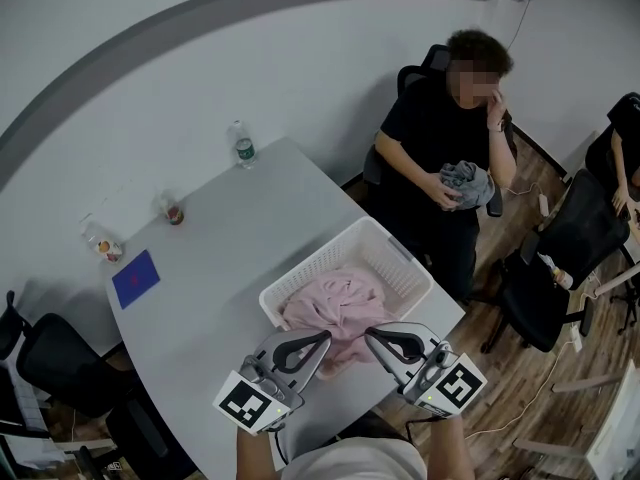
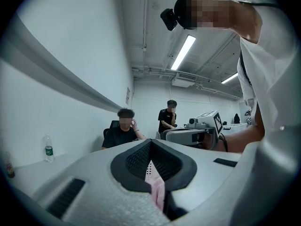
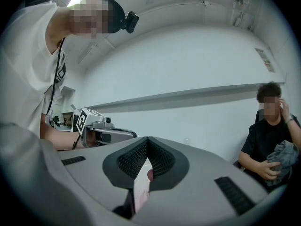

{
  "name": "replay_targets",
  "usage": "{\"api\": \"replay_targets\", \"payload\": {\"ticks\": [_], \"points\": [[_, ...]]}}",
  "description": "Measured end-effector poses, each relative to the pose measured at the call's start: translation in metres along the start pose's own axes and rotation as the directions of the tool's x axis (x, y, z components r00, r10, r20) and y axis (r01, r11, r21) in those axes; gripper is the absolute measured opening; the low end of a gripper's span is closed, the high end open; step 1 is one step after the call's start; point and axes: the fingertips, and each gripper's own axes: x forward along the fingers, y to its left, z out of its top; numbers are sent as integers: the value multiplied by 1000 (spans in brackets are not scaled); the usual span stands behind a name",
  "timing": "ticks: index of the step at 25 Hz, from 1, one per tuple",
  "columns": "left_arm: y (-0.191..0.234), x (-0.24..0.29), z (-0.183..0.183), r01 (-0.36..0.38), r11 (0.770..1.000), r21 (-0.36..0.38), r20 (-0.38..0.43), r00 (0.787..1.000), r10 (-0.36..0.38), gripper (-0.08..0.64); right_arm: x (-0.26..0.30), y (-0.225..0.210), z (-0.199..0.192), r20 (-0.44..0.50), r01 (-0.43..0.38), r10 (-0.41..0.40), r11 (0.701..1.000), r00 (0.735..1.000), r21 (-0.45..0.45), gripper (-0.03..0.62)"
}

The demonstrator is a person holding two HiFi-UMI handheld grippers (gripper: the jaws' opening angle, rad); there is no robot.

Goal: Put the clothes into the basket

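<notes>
The grey worktop (image 1: 220, 258) is taking most of the head view. A person (image 1: 440, 138) is sitting on a black chair beyond its far corner and is holding a grey garment (image 1: 466, 183) in 1 hand.

The white basket (image 1: 310, 266) is standing on the near right part of the worktop, close to the edge. The pink cloth (image 1: 335, 308) is lying inside it, filling the near half and spilling over the near corner, toward the 2 grippers.

The left gripper (image 1: 326, 338) and the right gripper (image 1: 370, 334) are pointing level at that corner, 1 on each side, with their tips near each other. In the left gripper view the jaws are meeting at the tip (image 2: 150, 142), with pink cloth (image 2: 158, 192) showing in the gap between them and the basket wall (image 2: 150, 171) just behind it. In the right gripper view the jaws (image 3: 147, 140) are closed too, with a pale pink fold (image 3: 140, 187) standing between them. So both appear to be gripping the cloth.

A blue sheet (image 1: 136, 278) is lying flat on the left of the worktop. A bottle (image 1: 242, 146) is standing upright at the far edge, and a small cup (image 1: 172, 210) is standing between the 2.
</notes>
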Motion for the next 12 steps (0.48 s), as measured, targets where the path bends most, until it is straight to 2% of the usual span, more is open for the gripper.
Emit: {"api": "replay_targets", "payload": {"ticks": [12], "points": [[-11,-2,3,-12,1000,7,-2,1000,12,2,-5,7,-1,-15,-5,5,1000,1000,4,3]]}}
